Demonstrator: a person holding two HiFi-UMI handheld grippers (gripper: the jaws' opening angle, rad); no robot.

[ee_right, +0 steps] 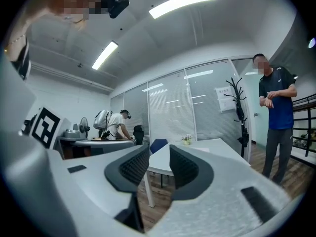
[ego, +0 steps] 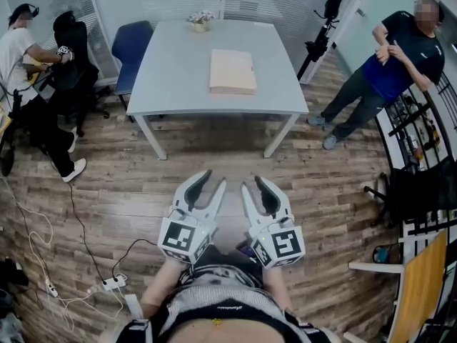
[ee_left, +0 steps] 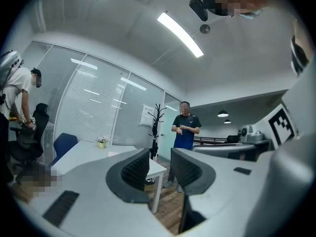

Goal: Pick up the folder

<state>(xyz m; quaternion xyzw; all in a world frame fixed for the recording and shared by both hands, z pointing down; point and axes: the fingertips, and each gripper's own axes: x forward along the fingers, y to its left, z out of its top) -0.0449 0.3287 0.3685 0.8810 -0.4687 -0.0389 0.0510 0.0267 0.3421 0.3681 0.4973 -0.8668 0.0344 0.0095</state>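
I see a matt, papery tan folder (ego: 233, 71) on a smooth pale table (ego: 171, 70); the floor (ego: 128, 184) beneath looks like grained wood planks.

Folder (ego: 233, 71): pale tan, rectangular, thin, looking closed. Lying flat on grey-white table (ego: 171, 70), sitting slightly right of tabletop centre. Long sides running from near edge toward far edge, roughly lining up with table edges. Top face showing plain, no markings making themselves out.
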